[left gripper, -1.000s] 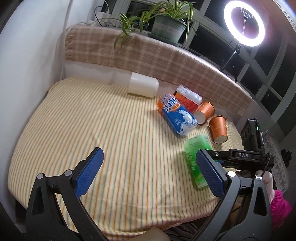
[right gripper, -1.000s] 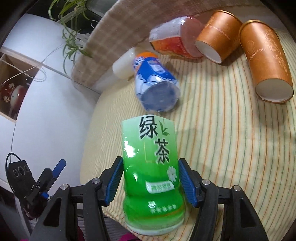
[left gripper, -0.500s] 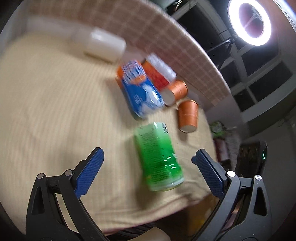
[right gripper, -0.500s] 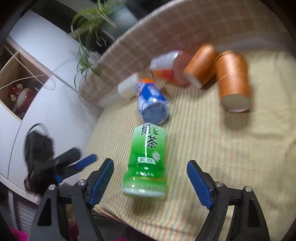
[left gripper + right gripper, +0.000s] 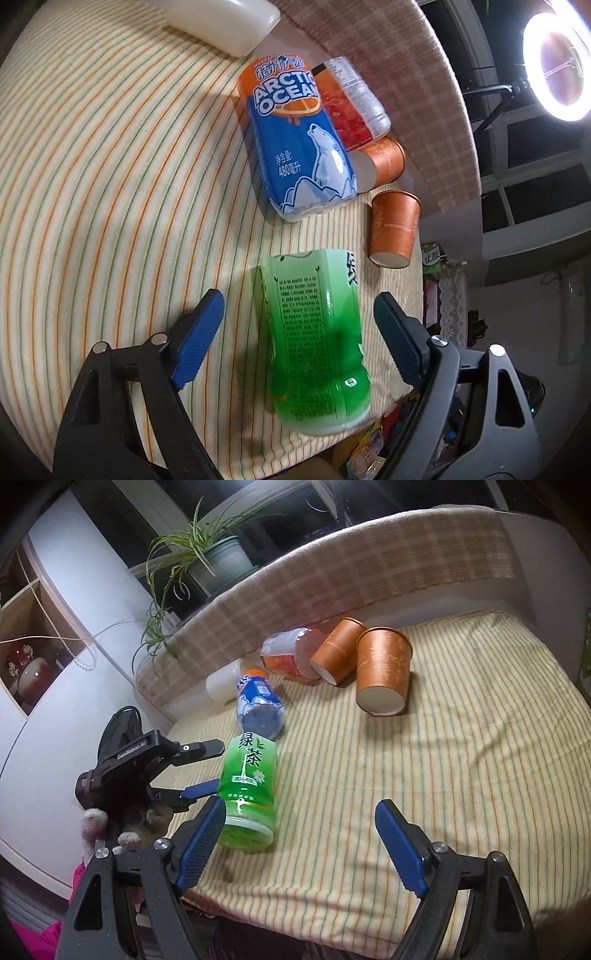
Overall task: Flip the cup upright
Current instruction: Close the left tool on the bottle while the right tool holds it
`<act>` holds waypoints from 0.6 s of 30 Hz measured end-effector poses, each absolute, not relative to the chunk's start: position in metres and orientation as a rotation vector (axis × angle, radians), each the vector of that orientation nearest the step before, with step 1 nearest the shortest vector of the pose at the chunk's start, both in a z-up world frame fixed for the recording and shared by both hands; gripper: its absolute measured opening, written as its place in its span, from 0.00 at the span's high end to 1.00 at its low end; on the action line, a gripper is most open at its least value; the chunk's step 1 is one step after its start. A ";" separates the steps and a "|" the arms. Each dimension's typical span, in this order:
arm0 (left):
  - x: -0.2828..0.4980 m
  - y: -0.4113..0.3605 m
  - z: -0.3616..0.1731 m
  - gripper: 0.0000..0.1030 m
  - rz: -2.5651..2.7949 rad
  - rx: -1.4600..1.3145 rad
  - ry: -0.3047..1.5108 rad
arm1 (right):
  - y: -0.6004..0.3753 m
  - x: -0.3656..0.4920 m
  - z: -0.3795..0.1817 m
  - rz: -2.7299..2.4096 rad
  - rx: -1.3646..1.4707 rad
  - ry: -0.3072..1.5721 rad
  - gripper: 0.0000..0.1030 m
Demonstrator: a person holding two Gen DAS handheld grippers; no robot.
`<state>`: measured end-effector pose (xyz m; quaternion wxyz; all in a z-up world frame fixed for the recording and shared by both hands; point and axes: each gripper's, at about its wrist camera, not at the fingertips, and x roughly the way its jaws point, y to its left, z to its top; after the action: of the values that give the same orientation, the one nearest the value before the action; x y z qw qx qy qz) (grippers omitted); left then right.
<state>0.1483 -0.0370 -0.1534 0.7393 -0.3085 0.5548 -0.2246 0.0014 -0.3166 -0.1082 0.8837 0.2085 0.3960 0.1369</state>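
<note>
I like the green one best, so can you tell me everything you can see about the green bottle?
The green bottle looks like clear plastic in a shiny green wrapper with Chinese characters, a little white flower and leaf drawings; its other side carries small black print. It lies on its side on the striped tablecloth, its flat bottom toward both cameras, near the table's edge. Its far end, where a cap would be, is hidden. The left gripper is open around it, apparently not touching. The blue bottle lies just beyond.

Striped cloth (image 5: 461, 775), ring light (image 5: 557, 59), potted spider plant (image 5: 218, 557), checked backrest cover (image 5: 369, 568), white bottle (image 5: 225, 22).
</note>
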 end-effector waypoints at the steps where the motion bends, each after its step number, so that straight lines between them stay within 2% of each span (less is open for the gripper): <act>1: 0.150 -0.038 -0.155 0.18 -0.490 -0.678 1.219 | -0.317 0.001 -0.109 0.283 0.437 0.824 0.17; 11: 0.161 -0.054 -0.164 0.24 -0.510 -0.683 1.248 | -0.319 -0.001 -0.113 0.252 0.431 0.830 0.17; 15: 0.163 -0.059 -0.166 0.34 -0.530 -0.675 1.257 | -0.322 -0.002 -0.114 0.235 0.427 0.831 0.17; 18: 0.162 -0.063 -0.164 0.37 -0.539 -0.660 1.253 | -0.326 -0.002 -0.116 0.221 0.435 0.832 0.17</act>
<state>0.1620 -0.0631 -0.1639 0.7264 -0.2993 0.5682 -0.2447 -0.0018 -0.3257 -0.1161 0.8859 0.2091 0.4002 0.1065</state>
